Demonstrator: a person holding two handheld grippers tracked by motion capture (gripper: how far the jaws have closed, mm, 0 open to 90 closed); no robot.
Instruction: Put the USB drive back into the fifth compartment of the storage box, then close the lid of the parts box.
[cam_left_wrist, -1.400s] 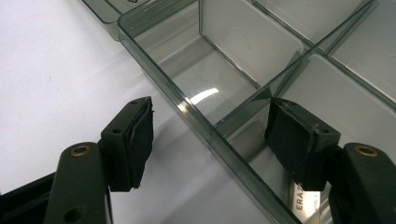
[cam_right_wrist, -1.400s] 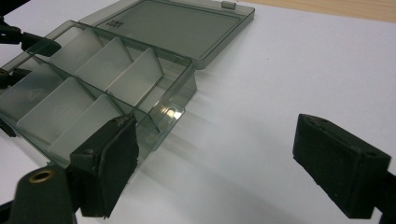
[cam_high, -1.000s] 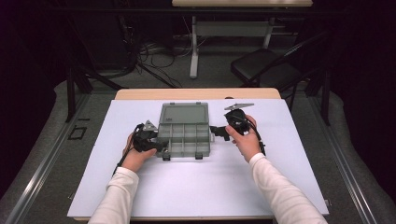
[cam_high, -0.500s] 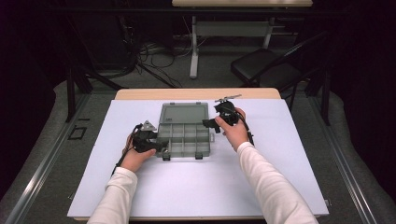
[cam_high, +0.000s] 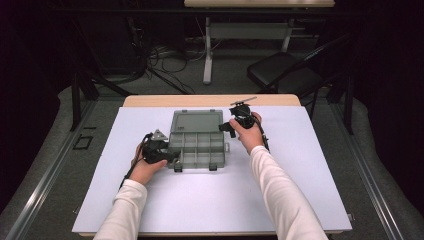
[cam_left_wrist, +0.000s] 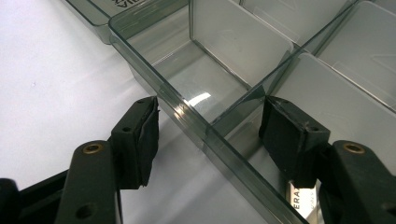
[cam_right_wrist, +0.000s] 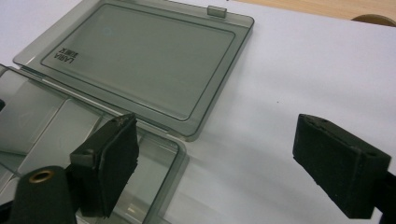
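In the high view, the compartment box (cam_high: 197, 145) is lying open mid-worktop (cam_high: 300, 170), its lid (cam_high: 196, 121) lying flat behind it. The left hand-held gripper (cam_high: 172, 156) is sitting at its left wall, the right hand-held gripper (cam_high: 225, 127) hovering beside its right edge.

In the left gripper view, wide jaws are straddling the box wall without touching it.

In the right gripper view, the jaws are gaping wide over the box's corner, holding nothing.

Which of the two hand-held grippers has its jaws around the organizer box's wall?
The left hand-held gripper: its open jaws straddle the organizer box wall; the right hand-held gripper hovers open.
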